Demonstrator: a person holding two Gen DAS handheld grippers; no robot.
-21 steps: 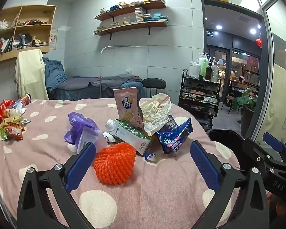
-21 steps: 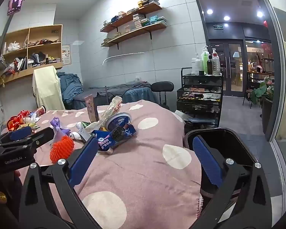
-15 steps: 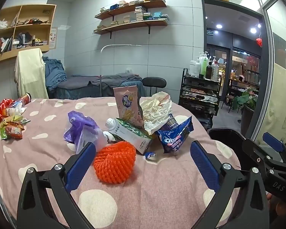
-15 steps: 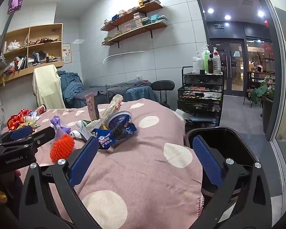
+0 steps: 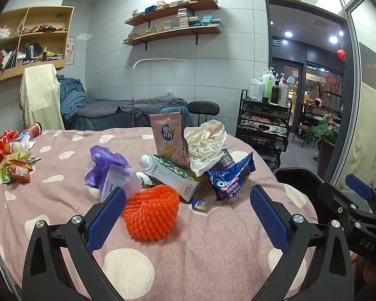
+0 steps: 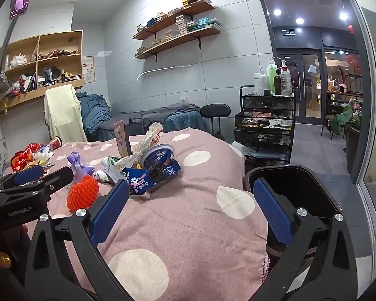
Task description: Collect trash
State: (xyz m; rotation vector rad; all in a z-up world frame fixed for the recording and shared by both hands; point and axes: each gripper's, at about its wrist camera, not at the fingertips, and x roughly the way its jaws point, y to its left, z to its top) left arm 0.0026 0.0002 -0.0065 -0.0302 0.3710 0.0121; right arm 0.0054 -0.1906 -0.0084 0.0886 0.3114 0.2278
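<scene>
Left tongs [image 5: 188, 215] wide open, holding nothing, above the pink spotted bench [image 5: 213, 250]. Between its fingers, near the left one, an orange net [image 5: 151, 215]. Behind it a trash pile: purple bag [image 5: 107, 173], carton [image 5: 173, 175], blue cookie wrapper [image 5: 230, 178]. Right tongs [image 6: 190, 210] wide open, empty, over the bench edge beside the black bin [image 6: 295, 183].
</scene>
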